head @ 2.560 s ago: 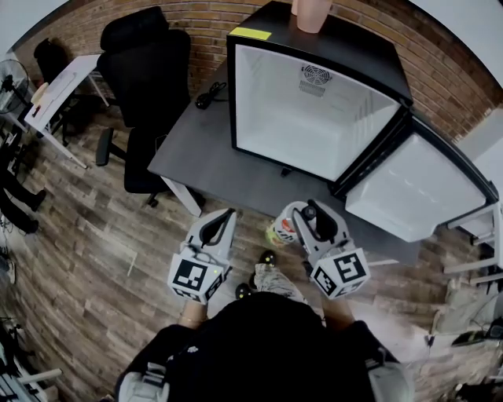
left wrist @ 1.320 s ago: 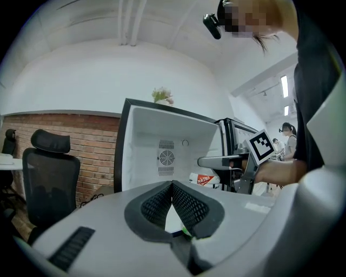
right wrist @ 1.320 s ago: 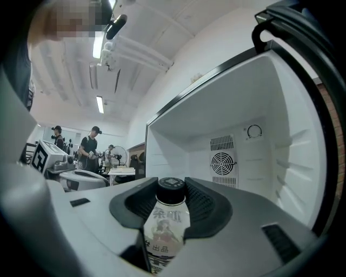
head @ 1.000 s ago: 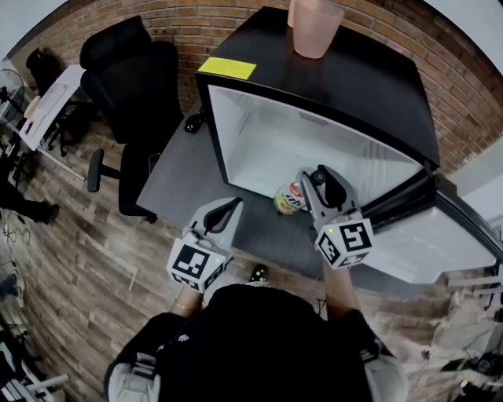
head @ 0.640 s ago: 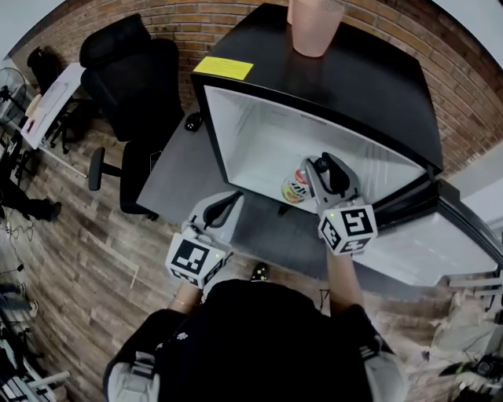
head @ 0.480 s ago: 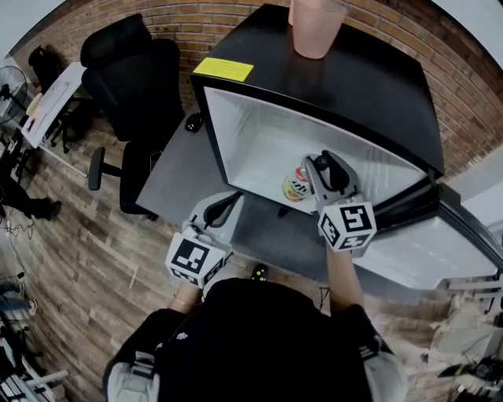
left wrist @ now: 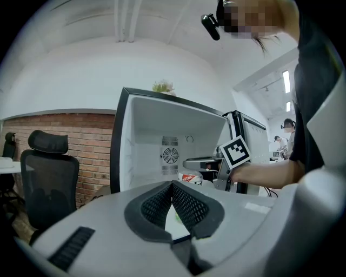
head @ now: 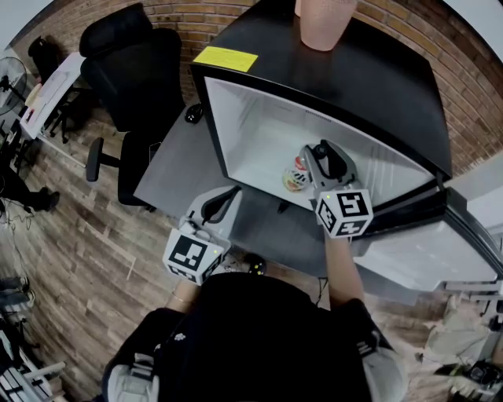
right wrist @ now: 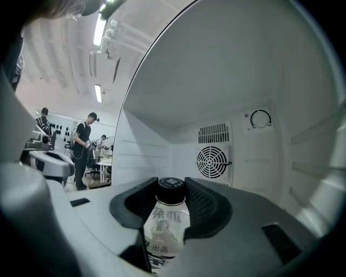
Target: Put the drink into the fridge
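I see a grey worktop (head: 177, 169) by a brick wall (head: 196, 16), over a wood floor (head: 78, 235). It carries the black fridge (head: 369, 71), whose door (head: 424, 255) is open. The right gripper (head: 313, 157) is clamped on the drink (head: 296, 174), inside the white cavity near the front. The left gripper (head: 228, 194) has its jaws together, empty, over the worktop's near edge.

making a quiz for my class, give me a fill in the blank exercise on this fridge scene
The right gripper is shut on a white drink bottle with a ____ cap. It holds the bottle inside the black fridge, whose door stands ____. A pink cup stands on ____ of the fridge. The left gripper, jaws together, holds ____.
Missing: black; open; top; nothing
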`<action>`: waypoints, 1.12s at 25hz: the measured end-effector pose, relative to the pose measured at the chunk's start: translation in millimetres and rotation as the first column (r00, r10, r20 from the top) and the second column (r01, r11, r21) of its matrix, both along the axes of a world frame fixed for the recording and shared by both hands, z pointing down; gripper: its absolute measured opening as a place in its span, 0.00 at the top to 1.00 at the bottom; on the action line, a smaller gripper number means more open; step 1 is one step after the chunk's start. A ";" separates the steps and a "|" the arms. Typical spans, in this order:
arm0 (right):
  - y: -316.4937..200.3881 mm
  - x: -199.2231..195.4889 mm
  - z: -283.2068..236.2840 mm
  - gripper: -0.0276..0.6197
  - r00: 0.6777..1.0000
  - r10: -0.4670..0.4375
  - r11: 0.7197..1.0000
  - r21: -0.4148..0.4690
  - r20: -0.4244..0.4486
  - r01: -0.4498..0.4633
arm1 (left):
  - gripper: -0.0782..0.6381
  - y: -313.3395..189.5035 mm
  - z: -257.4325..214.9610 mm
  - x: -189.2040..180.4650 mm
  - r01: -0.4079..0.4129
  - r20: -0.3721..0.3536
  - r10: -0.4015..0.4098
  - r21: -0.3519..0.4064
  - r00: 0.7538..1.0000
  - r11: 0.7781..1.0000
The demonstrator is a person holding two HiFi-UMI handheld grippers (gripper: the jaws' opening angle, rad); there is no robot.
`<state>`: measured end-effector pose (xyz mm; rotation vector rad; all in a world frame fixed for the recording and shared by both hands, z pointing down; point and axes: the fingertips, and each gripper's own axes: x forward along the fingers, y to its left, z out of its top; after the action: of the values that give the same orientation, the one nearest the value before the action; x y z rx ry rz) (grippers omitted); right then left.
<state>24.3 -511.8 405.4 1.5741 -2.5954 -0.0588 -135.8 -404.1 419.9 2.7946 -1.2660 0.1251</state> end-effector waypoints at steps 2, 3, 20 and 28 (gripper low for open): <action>-3.8 -0.9 5.5 0.73 1.000 -0.002 1.000 -0.009 -0.004 0.002 | 0.90 -1.2 4.7 -0.4 -0.001 -0.002 0.001 -0.014 1.000 1.000; -6.4 -1.7 7.2 0.73 1.000 -0.001 1.000 -0.012 -0.006 0.001 | 0.90 -2.9 5.8 -0.2 -0.004 -0.009 0.004 -0.009 1.000 1.000; -40.6 -12.4 12.7 0.73 1.000 -0.003 1.000 -0.029 -0.016 0.003 | 0.90 -23.0 6.2 -4.8 -0.005 -0.011 0.005 -0.016 1.000 1.000; -51.5 -13.1 14.4 0.73 1.000 -0.008 0.999 -0.037 -0.021 0.007 | 0.90 -29.8 6.5 -3.4 -0.007 -0.013 0.007 -0.022 1.000 1.000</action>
<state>11.2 -563.2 419.8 1.5427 -2.5715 -0.0276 -139.2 -433.9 426.5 2.7770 -1.2443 0.1201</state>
